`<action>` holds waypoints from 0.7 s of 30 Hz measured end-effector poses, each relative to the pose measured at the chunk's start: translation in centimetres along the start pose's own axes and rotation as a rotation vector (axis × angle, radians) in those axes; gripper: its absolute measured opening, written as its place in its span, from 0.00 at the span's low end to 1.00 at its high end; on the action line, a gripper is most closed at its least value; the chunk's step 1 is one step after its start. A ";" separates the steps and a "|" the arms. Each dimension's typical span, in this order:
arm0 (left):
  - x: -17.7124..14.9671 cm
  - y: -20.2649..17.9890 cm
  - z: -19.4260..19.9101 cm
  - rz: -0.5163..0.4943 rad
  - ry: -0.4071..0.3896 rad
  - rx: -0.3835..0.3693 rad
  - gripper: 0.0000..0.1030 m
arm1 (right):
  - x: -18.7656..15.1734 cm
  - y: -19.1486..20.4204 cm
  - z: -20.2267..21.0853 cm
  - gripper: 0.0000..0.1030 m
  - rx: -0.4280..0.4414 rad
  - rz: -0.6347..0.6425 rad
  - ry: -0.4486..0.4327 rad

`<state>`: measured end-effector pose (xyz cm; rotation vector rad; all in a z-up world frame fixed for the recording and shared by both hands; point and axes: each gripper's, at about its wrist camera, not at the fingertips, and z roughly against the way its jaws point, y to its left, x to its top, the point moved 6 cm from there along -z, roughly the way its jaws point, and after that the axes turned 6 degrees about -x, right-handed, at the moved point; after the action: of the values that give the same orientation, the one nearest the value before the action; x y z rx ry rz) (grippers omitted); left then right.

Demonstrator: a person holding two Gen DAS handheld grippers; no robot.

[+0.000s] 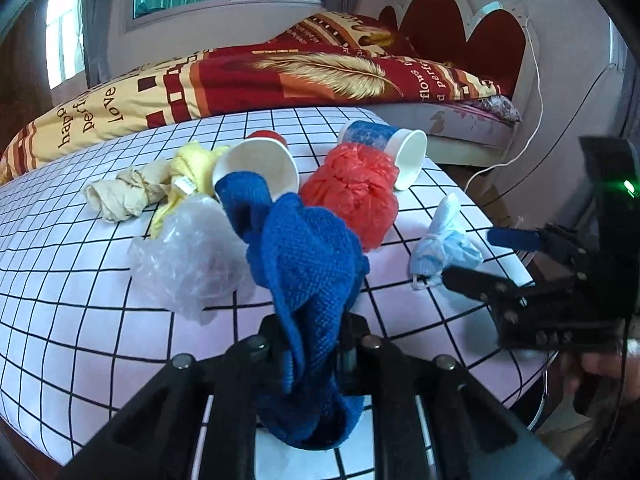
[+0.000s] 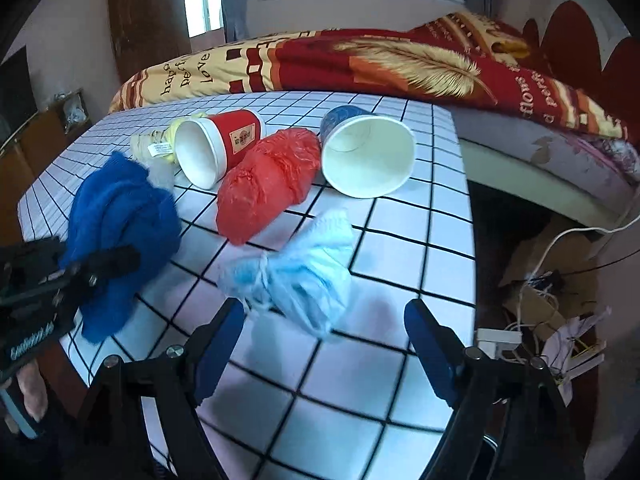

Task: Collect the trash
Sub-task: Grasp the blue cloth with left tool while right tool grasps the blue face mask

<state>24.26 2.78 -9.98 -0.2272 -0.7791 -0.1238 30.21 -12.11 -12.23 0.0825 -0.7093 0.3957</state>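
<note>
Legible print is confined mainly to the red and yellow feather-patterned quilt (image 1: 224,76) lying on the bed. Its yellow section carries the word "love" in dark letters, with partial words beginning "hap" and "per" alongside. Its red section, toward the headboard from the feather motif, shows "flow" and "perfe", cut off by folds. The red paper cup (image 2: 236,138), lying on its side, bears a tan label whose lettering is too small to read.

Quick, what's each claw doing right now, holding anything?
Left claw: closed on the blue cloth.
Right claw: open, holding nothing, with the light blue mask just ahead of it.
</note>
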 end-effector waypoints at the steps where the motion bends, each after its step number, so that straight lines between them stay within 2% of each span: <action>1: -0.1 0.1 0.0 0.000 0.001 0.001 0.15 | 0.2 0.1 -0.2 0.81 0.006 0.000 -0.001; 2: -0.1 0.1 0.1 0.000 0.002 0.002 0.15 | 0.5 0.4 -0.5 0.80 0.020 0.005 0.001; 3: -0.2 0.2 0.1 0.002 0.004 0.001 0.15 | 0.6 0.8 -0.8 0.68 0.031 0.015 0.007; 4: -0.2 0.2 0.1 0.003 0.004 0.000 0.15 | 0.6 1.2 -1.2 0.39 0.047 0.023 0.018; 6: -0.2 0.2 0.0 0.003 0.004 -0.001 0.15 | 0.8 1.8 -1.2 0.18 0.060 0.036 0.021; 10: -0.2 0.2 0.3 0.000 -0.007 -0.001 0.15 | 0.4 2.0 0.2 0.16 0.063 0.023 -0.016; 21: -1.3 -1.6 2.6 -0.011 -0.037 -0.038 0.15 | -3.2 -0.9 7.1 0.16 -0.022 -0.069 -0.089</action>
<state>21.29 1.88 -8.85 -0.2614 -0.8151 -0.1451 23.91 -15.44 -8.86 0.1041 -0.7965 0.3195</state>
